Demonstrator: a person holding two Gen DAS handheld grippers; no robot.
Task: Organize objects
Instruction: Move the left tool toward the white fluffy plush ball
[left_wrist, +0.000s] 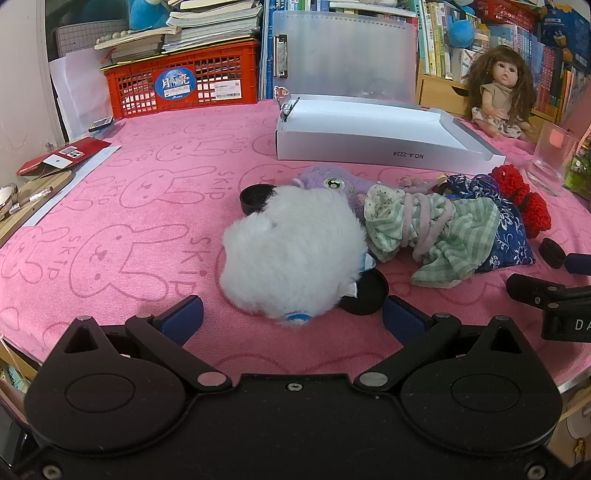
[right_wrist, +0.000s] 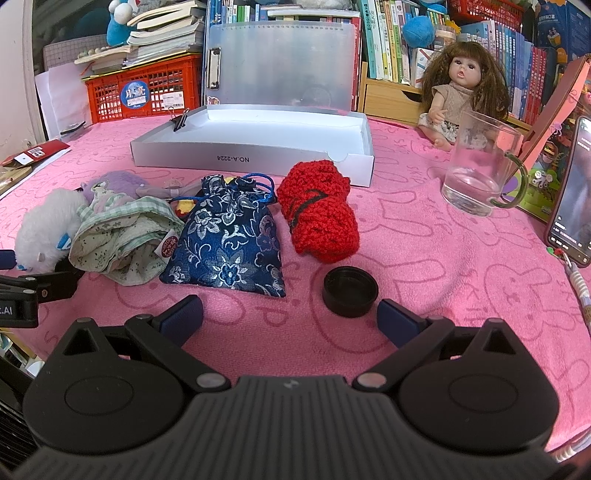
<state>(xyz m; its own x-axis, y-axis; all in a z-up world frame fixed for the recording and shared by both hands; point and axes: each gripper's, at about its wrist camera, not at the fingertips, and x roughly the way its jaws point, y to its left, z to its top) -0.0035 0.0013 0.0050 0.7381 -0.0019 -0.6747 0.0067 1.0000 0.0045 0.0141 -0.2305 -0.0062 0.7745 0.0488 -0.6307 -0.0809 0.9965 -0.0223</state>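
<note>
1. Left gripper (left_wrist: 291, 319): jaws spread wide, nothing held; white fluffy plush (left_wrist: 291, 254) sits just ahead at 12 o'clock, between the blue pads but not touched by them
2. Right gripper (right_wrist: 290, 317): jaws also wide apart, empty; black round lid (right_wrist: 350, 291) just off the right pad at 1 o'clock
3. Blue floral pouch (right_wrist: 225, 243) at 11 o'clock of the right gripper, red knitted piece (right_wrist: 319, 214) at 12, touching or nearly so (can't tell)
4. Green checked cloth bundle (right_wrist: 122, 240) lies against the pouch, white plush beyond it at 10
5. Open white box (right_wrist: 255, 147) farther back at 12, on the pink towel (right_wrist: 443, 266)
6. Glass mug (right_wrist: 480, 177) at 2 o'clock, doll (right_wrist: 458, 92) behind it
</note>
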